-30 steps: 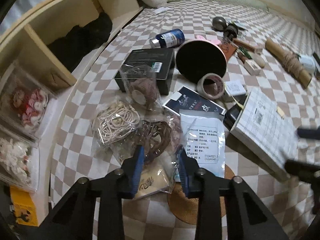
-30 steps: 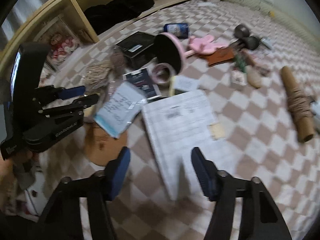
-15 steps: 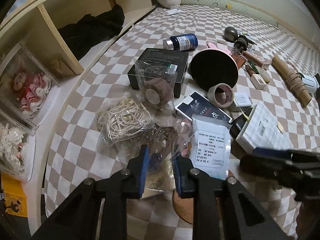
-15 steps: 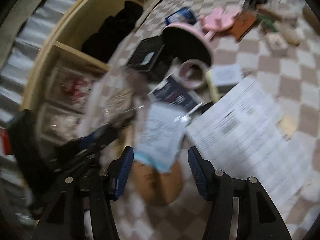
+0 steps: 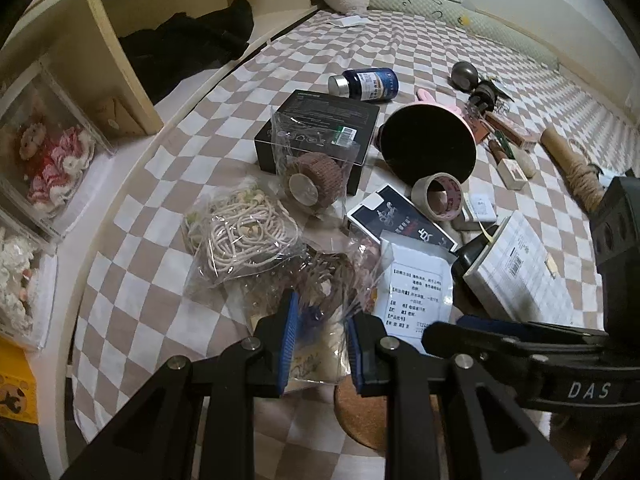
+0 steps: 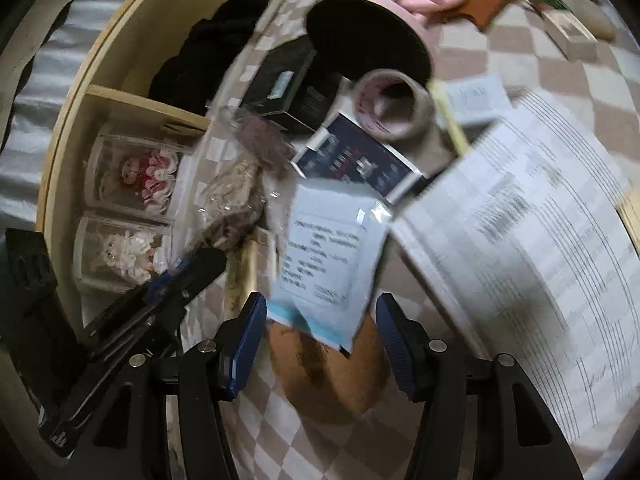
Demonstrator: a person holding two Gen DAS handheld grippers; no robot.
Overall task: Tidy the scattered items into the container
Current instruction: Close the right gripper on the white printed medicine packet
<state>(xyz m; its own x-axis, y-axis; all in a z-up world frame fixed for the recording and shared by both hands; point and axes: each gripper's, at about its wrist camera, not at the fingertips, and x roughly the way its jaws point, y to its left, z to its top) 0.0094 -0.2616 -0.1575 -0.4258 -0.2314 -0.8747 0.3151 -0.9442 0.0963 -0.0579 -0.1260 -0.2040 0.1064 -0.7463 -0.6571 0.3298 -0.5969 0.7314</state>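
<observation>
You are barely started: your left gripper (image 5: 320, 340) pinches a clear plastic bag (image 5: 316, 316) on the bed (image 5: 132, 240), your right gripper (image 6: 320, 344) hangs apart over a white packet (image 6: 326, 256), and the pink container (image 5: 428, 146) lies tipped, with everything scattered.

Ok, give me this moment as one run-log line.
left gripper: closing around clear plastic bag, grip unconfirmed | right gripper: open over white label packet | pink container: tipped on side
</observation>
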